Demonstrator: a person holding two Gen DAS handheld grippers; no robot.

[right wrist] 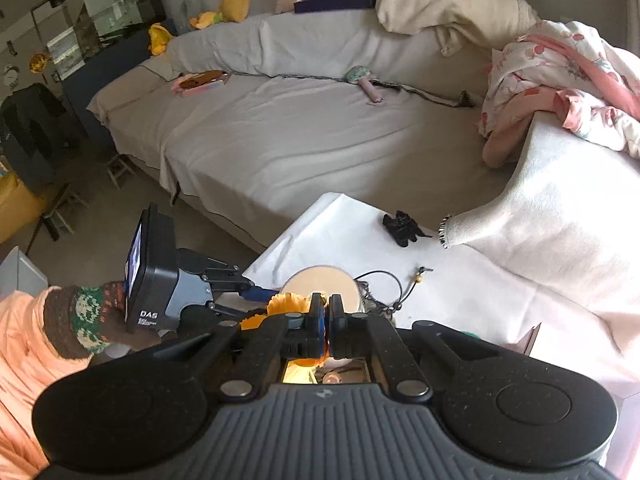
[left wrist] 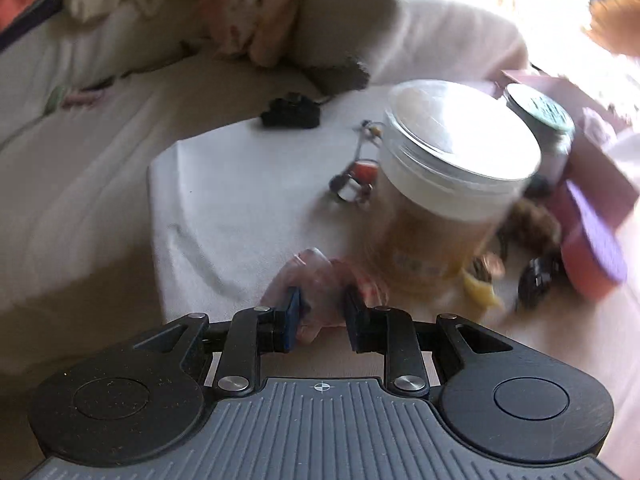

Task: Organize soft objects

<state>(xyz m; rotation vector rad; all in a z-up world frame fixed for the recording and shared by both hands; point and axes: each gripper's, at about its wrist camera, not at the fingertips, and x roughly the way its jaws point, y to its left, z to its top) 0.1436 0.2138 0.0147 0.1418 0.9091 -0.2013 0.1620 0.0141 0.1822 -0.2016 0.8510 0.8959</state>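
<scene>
My left gripper (left wrist: 322, 312) is shut on a small pink soft item (left wrist: 320, 276), held just above the white-covered table (left wrist: 224, 184), next to a large jar with a silver lid (left wrist: 452, 168). My right gripper (right wrist: 325, 312) is shut on an orange fuzzy soft item (right wrist: 286, 304) above the same table (right wrist: 460, 292). The left gripper's body (right wrist: 160, 280) shows at the left in the right wrist view. The jar lid (right wrist: 320, 284) shows just beyond my right fingertips.
On the table lie a black clip (left wrist: 290, 114), a beaded cord with charms (left wrist: 356, 176), a smaller jar (left wrist: 540, 116), a pink and purple tub (left wrist: 592, 248) and small trinkets. A grey sofa (right wrist: 280, 128) behind holds blankets, pink clothing (right wrist: 560, 80) and plush toys.
</scene>
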